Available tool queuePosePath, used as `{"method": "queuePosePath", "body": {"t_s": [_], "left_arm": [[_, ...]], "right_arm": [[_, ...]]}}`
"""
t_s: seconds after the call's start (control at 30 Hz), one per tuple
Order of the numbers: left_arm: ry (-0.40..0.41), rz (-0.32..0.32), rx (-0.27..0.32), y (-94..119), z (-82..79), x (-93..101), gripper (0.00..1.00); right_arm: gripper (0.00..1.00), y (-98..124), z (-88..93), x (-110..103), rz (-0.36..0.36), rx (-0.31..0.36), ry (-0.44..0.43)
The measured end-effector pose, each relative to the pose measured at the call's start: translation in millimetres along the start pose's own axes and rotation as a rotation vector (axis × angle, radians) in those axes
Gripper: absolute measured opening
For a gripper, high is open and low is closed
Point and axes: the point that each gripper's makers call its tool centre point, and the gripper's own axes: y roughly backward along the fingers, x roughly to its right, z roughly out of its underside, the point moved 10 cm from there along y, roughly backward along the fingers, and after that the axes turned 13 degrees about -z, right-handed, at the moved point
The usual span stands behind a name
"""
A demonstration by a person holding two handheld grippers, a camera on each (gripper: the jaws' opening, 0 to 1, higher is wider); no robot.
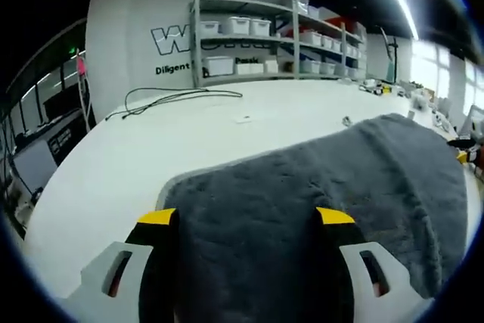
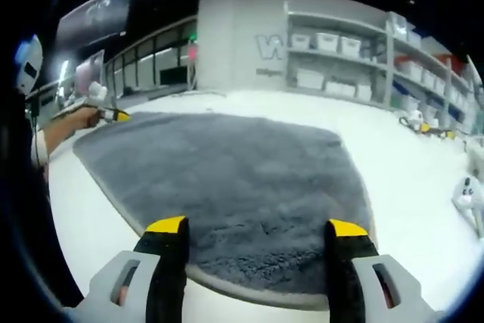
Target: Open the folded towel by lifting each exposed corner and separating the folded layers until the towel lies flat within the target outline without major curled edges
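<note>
The grey towel (image 1: 325, 194) lies on the white bench (image 1: 113, 164), running forward and off to the right from the left hand-held gripper (image 1: 246, 221). That gripper stands wide with nothing pinched; the towel's near edge passes between and under its yellow-tipped jaws. To its right the far part of the towel humps up, so a fold or lifted layer may remain there, though that cannot be settled from here.

From the right hand-held gripper (image 2: 257, 231), also spread wide and holding nothing, the towel (image 2: 227, 179) looks largely flat, its rounded near edge just ahead of the jaws. By my reading the unfolding is nearly done and the step in hand is smoothing. The next move would call for catching any raised edge and drawing it outward.

No target outline can be made out on the bench. Far left of this gripper a hand holds the other gripper (image 2: 113, 115) at the towel's far corner, too small to judge.
</note>
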Motion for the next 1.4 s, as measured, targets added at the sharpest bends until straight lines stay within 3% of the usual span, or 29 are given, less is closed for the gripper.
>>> {"method": "queuePosePath", "body": {"t_s": [0.43, 1.2, 1.4], "left_arm": [[0.027, -0.006, 0.032, -11, -1.4, -5.4, 0.74], [0.035, -0.026, 0.036, -14, -1.9, -7.8, 0.76], [0.018, -0.013, 0.014, -5, -1.9, -6.7, 0.79]], "right_arm": [[0.71, 9, 0.7, 9, -0.076, -0.034, 0.011], [0.64, 25, 7.9, 11, -0.075, -0.04, 0.008], [0.63, 27, -1.3, 10, -0.086, -0.102, 0.103]]}}
